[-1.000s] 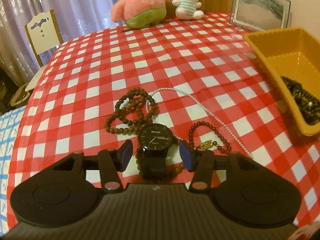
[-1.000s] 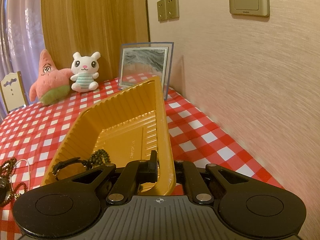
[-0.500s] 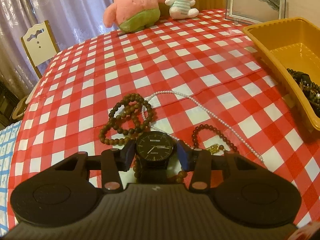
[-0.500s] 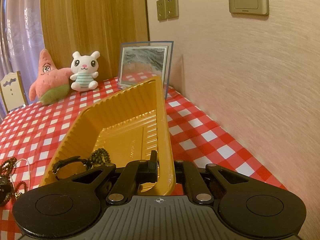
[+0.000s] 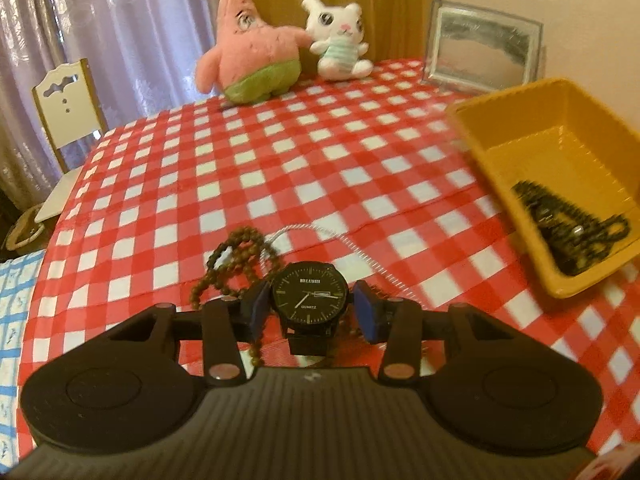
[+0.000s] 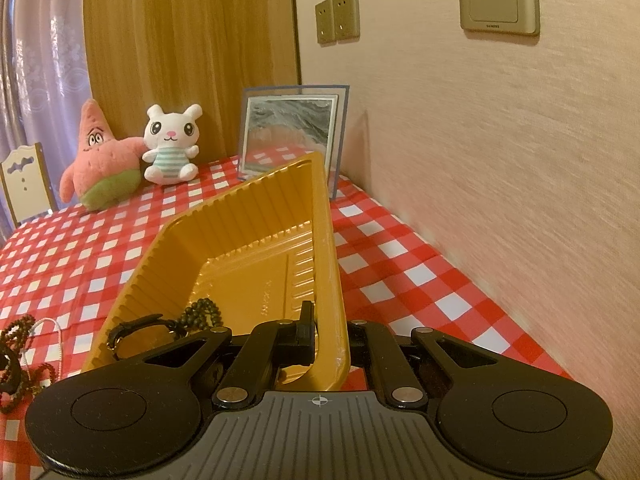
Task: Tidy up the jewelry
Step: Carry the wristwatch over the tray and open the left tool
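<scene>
Now my left gripper (image 5: 312, 312) clamps the black watch (image 5: 309, 295) at lower centre, lifted above the tablecloth (image 5: 280, 168); my right gripper (image 6: 332, 336) is closed on the yellow tray's (image 6: 240, 216) near rim.

The left wrist view looks forward and down across the red-and-white checked tablecloth (image 5: 320, 168), low and close. The right wrist view faces along the ribbed yellow plastic tray (image 6: 224, 248) beside the wall. Both share that tray (image 5: 560, 148), the pink star plush (image 5: 256, 68) (image 6: 100, 160) and the framed picture (image 5: 484, 52) (image 6: 290, 136).
</scene>
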The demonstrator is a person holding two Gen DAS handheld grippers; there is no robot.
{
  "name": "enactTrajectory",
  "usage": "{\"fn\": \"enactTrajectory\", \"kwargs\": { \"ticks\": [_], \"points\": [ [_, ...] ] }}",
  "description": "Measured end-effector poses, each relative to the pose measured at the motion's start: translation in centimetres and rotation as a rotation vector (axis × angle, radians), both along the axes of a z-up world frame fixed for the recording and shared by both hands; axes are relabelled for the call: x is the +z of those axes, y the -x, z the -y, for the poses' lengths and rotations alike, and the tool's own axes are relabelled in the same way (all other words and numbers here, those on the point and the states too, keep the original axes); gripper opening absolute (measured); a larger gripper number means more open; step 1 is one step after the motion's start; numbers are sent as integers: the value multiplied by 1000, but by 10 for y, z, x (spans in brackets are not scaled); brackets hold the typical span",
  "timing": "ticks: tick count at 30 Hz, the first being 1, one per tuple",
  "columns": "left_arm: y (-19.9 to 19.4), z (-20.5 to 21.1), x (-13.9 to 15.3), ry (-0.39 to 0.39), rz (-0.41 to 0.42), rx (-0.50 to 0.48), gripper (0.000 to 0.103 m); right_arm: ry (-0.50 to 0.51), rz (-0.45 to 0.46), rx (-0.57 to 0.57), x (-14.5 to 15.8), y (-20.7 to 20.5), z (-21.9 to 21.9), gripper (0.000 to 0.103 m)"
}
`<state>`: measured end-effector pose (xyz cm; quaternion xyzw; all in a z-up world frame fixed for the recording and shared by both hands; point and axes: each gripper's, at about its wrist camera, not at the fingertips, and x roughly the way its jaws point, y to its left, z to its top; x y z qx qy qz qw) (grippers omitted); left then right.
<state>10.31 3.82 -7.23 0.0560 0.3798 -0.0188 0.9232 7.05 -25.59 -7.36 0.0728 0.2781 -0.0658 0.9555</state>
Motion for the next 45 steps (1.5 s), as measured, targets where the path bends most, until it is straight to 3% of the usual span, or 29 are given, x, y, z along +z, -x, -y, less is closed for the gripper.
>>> {"fn": "enactTrajectory", "kwargs": {
  "ticks": [10,16,22,34,41,45],
  "points": [
    [6,45,47,151,71,-138,42,4,3,5,2,0,-2,6],
    [-6,85,57,288,49,-240,42,17,6,16,4,0,-5,6],
    [-17,127,54,341,23,-328,42,21,11,25,5,1,-6,6],
    [-36,162,19,400,-132,-349,41,18,6,34,4,3,-7,6],
    [-33,153,32,472,-110,-356,44,14,1,29,3,2,-6,6],
    [-23,136,49,449,-45,-348,44,10,1,27,2,0,-4,6]
  ]
}}
